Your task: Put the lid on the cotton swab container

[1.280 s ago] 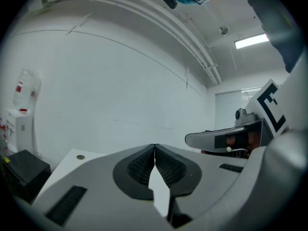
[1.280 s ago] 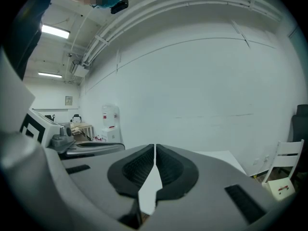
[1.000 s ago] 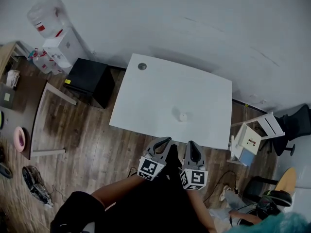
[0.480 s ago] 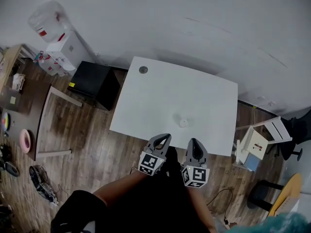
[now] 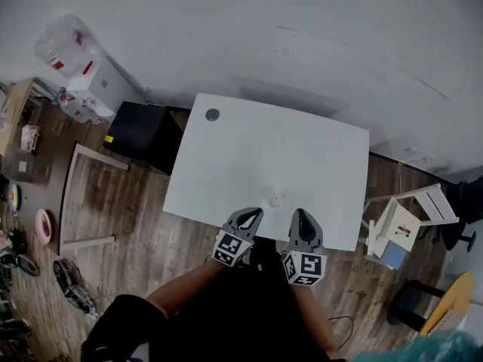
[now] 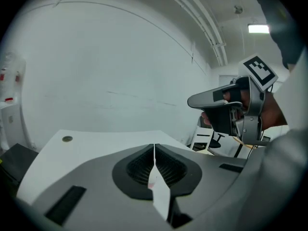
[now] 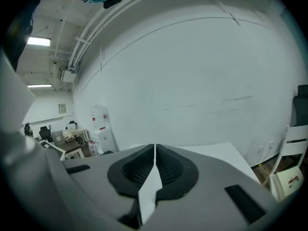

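Over the last second both grippers advanced from short of the desk to its near edge. The left gripper and the right gripper were each clenched tight, with nothing between the jaws. The container, a small white item, stood on the desk close to the near edge, just ahead of the tips and between them, untouched. The lid could not be told apart from it at this size. Judgement: approach stage only. No lid was in hand, and the jaws would have to part before any pick.
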`<act>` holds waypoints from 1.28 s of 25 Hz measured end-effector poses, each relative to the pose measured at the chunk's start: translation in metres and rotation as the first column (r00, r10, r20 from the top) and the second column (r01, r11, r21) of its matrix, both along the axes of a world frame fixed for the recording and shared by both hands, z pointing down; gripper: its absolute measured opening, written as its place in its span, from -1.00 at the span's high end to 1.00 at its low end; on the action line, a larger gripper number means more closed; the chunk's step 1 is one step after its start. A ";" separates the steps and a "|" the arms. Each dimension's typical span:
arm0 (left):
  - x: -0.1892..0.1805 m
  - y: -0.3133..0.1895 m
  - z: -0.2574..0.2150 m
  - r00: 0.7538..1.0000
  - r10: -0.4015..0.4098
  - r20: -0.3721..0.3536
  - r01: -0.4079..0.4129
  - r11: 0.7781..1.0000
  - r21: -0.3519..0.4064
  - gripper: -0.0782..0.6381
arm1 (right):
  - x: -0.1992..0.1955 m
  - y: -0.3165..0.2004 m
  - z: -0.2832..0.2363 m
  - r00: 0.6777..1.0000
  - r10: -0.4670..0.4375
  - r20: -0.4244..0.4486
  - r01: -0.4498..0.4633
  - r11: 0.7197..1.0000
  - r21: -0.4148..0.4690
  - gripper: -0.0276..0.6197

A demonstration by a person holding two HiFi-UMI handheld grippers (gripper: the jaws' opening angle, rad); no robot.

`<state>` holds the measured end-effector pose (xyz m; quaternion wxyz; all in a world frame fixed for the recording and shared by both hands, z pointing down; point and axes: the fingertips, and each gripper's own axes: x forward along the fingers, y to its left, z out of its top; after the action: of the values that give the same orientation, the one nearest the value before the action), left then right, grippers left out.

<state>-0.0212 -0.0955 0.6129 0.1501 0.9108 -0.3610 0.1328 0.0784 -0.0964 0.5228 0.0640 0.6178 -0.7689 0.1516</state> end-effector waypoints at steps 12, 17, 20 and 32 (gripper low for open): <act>0.024 -0.018 0.083 0.978 0.160 0.131 -0.149 0.985 -0.092 0.22 | 0.026 -0.040 0.031 0.999 -0.033 -0.002 0.033 0.997 -0.069 0.81; 0.036 -0.016 0.123 0.960 0.211 0.183 -0.197 0.976 -0.089 0.11 | 0.029 -0.047 0.039 0.999 -0.051 -0.009 0.050 0.995 -0.087 0.81; 0.042 -0.018 0.144 0.946 0.233 0.226 -0.212 0.971 -0.114 0.07 | 0.035 -0.054 0.041 0.998 -0.060 -0.014 0.059 0.994 -0.094 0.81; 0.062 -0.021 0.181 0.881 0.333 0.336 -0.303 0.942 -0.142 0.06 | 0.055 -0.068 0.068 0.992 -0.112 -0.052 0.105 0.986 -0.126 0.81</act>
<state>0.0412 -0.1166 0.7939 0.0971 0.9113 -0.2217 0.3332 0.1332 -0.1642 0.5911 0.1327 0.5740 -0.7884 0.1769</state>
